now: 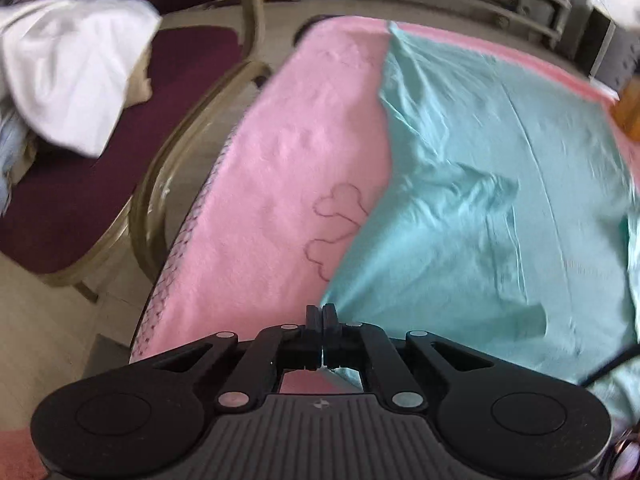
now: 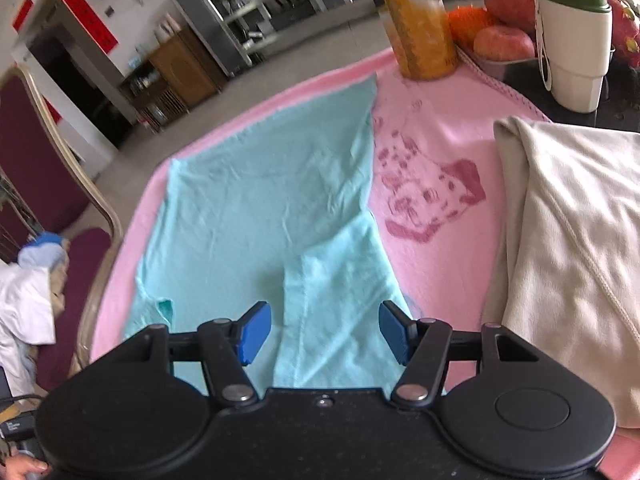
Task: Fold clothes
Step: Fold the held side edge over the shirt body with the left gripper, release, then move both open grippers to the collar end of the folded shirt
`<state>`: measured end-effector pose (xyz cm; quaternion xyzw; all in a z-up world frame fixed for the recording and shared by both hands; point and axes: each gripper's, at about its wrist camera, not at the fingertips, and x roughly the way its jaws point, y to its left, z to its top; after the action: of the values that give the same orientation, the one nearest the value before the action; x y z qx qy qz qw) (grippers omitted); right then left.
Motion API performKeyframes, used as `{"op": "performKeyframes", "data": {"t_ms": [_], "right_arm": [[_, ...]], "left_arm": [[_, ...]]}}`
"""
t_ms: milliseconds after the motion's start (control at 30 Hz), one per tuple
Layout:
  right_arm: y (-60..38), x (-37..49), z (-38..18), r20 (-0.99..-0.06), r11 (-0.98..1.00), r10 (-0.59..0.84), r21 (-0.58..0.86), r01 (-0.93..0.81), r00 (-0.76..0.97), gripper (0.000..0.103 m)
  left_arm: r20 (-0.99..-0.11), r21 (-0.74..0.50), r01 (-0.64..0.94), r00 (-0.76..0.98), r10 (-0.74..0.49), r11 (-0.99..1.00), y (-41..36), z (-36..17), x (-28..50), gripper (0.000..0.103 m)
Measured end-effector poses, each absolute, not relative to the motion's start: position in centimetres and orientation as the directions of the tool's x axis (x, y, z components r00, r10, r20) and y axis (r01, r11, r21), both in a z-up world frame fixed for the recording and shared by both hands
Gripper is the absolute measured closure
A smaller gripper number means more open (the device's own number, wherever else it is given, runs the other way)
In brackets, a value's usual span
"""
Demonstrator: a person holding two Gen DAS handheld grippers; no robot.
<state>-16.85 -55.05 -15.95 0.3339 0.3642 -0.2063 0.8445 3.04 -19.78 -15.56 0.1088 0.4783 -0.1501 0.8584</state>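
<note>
jaws on left gripper (image 1: 322,314) pressed together at the near corner of the teal shirt (image 1: 488,208); looks pinched on the fabric edge. right gripper (image 2: 324,330) jaws wide, blue pads (image 2: 254,332) hovering over a folded-over flap of the same shirt, nothing held. shirt lies spread on a pink blanket (image 2: 436,264). beige garment (image 2: 572,248) just beside on the right. right view only: white cup (image 2: 574,46), orange bottle (image 2: 420,28), tray (image 2: 496,65) holding fruit (image 2: 506,20). left view only: white cloth (image 1: 68,64) piled on a maroon chair (image 1: 80,200).

Beige garment (image 2: 576,256) cut off at right edge; teal garment (image 1: 480,184) motion-blurred.
</note>
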Motion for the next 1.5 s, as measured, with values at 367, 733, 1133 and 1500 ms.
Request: {"op": "performKeyframes", "data": {"t_ms": [367, 733, 1133, 1500], "right_arm": [[-56.6, -15.9, -16.8, -0.775, 0.64, -0.174, 0.38, 0.668, 0.607, 0.086], [-55.8, -12.8, -19.7, -0.853, 0.691, -0.129, 0.289, 0.662, 0.506, 0.081], [-55.3, -14.0, -19.6, -0.869, 0.709, -0.13, 0.255, 0.657, 0.478, 0.078], [-52.5, -17.8, -19.2, -0.911, 0.713, -0.12, 0.198, 0.672, 0.396, 0.073]], "left_arm": [[-0.819, -0.059, 0.469, 0.482, -0.312, 0.881, -22.9, -13.6, 6.4, 0.085], [-0.798, -0.088, 0.482, 0.49, -0.351, 0.872, -28.1, -16.7, 11.8, 0.087], [-0.816, -0.071, 0.465, 0.482, -0.32, 0.882, -25.1, -15.7, 6.6, 0.084], [-0.871, -0.098, 0.535, 0.361, -0.333, 0.839, -22.8, -17.0, 0.3, 0.085]]}}
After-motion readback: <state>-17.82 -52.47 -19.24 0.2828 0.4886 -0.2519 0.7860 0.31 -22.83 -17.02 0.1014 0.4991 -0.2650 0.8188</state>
